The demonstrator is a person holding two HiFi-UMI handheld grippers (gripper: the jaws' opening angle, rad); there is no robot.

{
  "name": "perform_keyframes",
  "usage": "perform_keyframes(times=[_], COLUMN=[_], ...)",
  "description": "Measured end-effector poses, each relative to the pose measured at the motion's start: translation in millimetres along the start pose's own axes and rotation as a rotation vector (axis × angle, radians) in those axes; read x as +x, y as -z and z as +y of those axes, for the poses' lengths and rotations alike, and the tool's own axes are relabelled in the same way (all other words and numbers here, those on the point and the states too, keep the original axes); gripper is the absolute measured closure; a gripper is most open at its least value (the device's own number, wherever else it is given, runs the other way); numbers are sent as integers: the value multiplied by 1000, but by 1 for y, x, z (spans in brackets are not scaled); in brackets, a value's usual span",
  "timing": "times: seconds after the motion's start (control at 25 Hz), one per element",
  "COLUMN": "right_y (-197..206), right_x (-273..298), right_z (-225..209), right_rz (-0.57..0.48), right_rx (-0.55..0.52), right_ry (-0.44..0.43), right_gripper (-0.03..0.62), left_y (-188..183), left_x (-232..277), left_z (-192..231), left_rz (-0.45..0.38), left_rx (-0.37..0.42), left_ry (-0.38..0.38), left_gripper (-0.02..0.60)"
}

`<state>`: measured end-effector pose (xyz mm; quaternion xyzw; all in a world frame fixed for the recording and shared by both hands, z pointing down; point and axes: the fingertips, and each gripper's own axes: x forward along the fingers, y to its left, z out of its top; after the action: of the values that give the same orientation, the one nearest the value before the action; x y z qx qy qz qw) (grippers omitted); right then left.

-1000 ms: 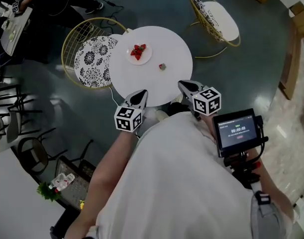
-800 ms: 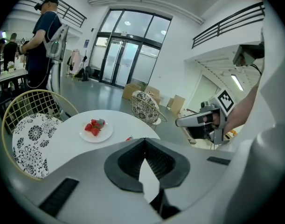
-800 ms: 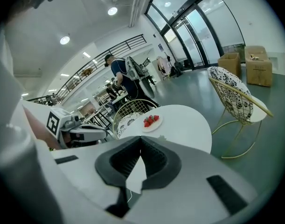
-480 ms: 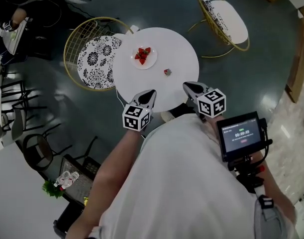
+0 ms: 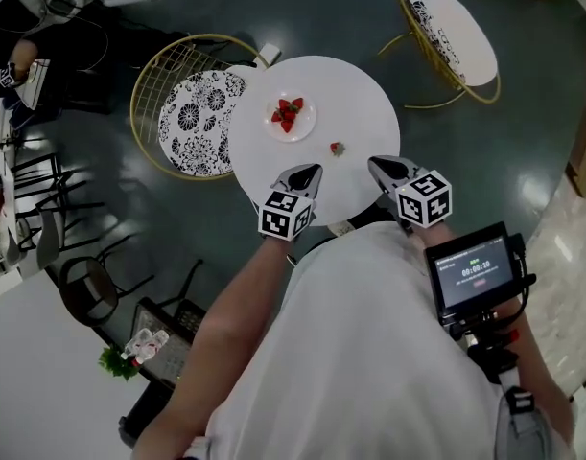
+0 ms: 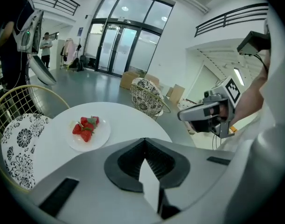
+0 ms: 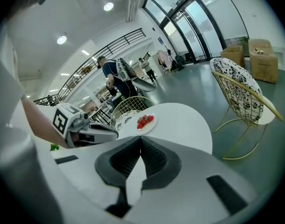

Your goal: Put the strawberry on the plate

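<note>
Since the earlier frames both grippers have advanced and come lower, so that their tips now lie over the near edge of the round white table [image 5: 360, 94], and the gap between the right gripper and the loose strawberry has narrowed. The left gripper [image 5: 316, 169] has its jaws fully together with nothing between them, as the left gripper view confirms. The right gripper [image 5: 372, 163] is likewise closed and empty, its jaws meeting in a single line in the right gripper view. The two grippers are held side by side, apart from one another, both pointing forward and downward towards the table. The loose strawberry [image 5: 338, 148] lies on the bare table top, between the two gripper tips and slightly beyond them, touching neither gripper. The plate [image 5: 307, 128] stands further back on the table, to the left of the loose strawberry and apart from it, and already holds a small pile of strawberries [image 5: 289, 114]. A gold wire chair with a patterned cushion [image 5: 199, 123] stands against the left side of the table. A second chair [image 5: 457, 29] stands apart at the far right. A small screen [image 5: 475, 272] is mounted close to the person's right arm.
</note>
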<state>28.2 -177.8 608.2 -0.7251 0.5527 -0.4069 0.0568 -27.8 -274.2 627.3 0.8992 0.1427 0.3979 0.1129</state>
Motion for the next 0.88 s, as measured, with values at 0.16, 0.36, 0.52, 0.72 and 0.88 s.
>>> perform_keyframes(times=[0.16,0.36,0.52,0.72,0.88], right_y=[-1,4,6,7,12], right_x=[0,-1,-1,-4,-6], right_z=[0,1,0,-4,-8], right_rz=[1,13,15,6,2], right_rx=[3,12,19,42,57], right_ry=[6,5,10,25,38], right_gripper=[589,589,589,589,589], left_y=[3,16,25,27,28], left_x=[10,23,34,45,54], left_z=[-8,-11,-4,2,7], left_rz=[57,116,185,232,259], left_rx=[81,72,140,196,208], left_ry=[34,66,40,26,20], left_gripper=[577,577,577,574,498])
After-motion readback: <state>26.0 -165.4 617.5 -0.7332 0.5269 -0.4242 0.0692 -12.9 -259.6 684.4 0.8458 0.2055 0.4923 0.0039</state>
